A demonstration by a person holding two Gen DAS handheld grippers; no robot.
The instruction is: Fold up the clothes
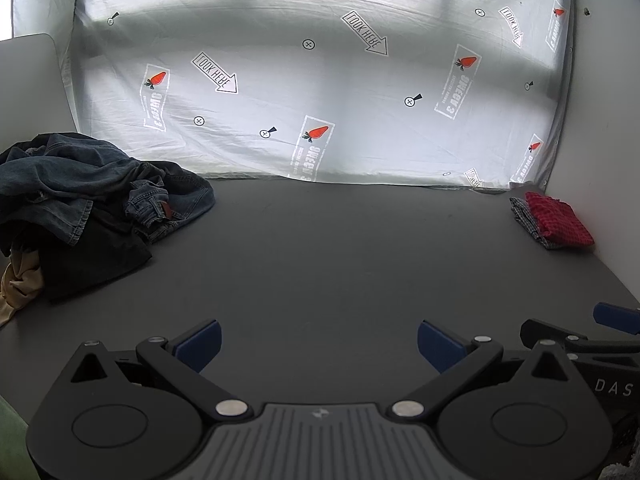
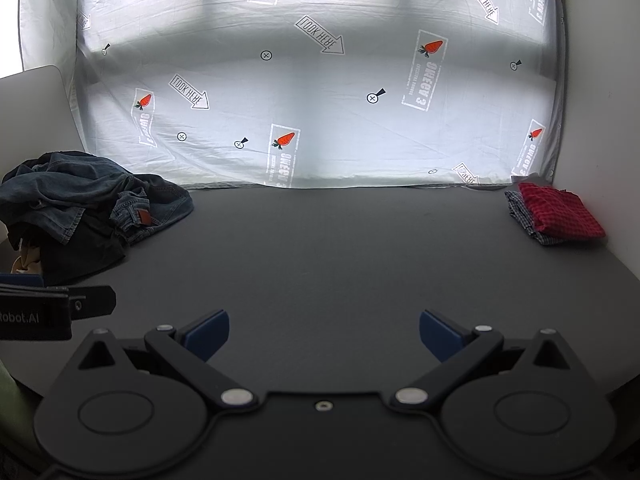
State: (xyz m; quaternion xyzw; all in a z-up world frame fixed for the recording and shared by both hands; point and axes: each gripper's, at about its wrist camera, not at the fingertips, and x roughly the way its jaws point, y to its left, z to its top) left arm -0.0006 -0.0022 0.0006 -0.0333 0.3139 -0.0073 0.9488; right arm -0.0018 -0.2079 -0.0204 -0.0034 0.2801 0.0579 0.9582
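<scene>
Left hand-held gripper (image 1: 318,344) spread, empty, right hand-held gripper (image 2: 324,334) spread, empty, both over near desk (image 1: 340,260), unfolded clothes pile (image 1: 88,200) far left, folded red shirt (image 1: 560,220) far right.

light: backlit through sheet (image 1: 320,92) | foreground dim | focus sharp | edges: fisheye bend, dark corners

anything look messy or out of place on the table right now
Only the unfolded heap at the far left: denim, a black garment and a tan piece crumpled together. The red checked cloth lies folded on another checked piece at the far right. The grey table between them shows no spill or damage.
</scene>
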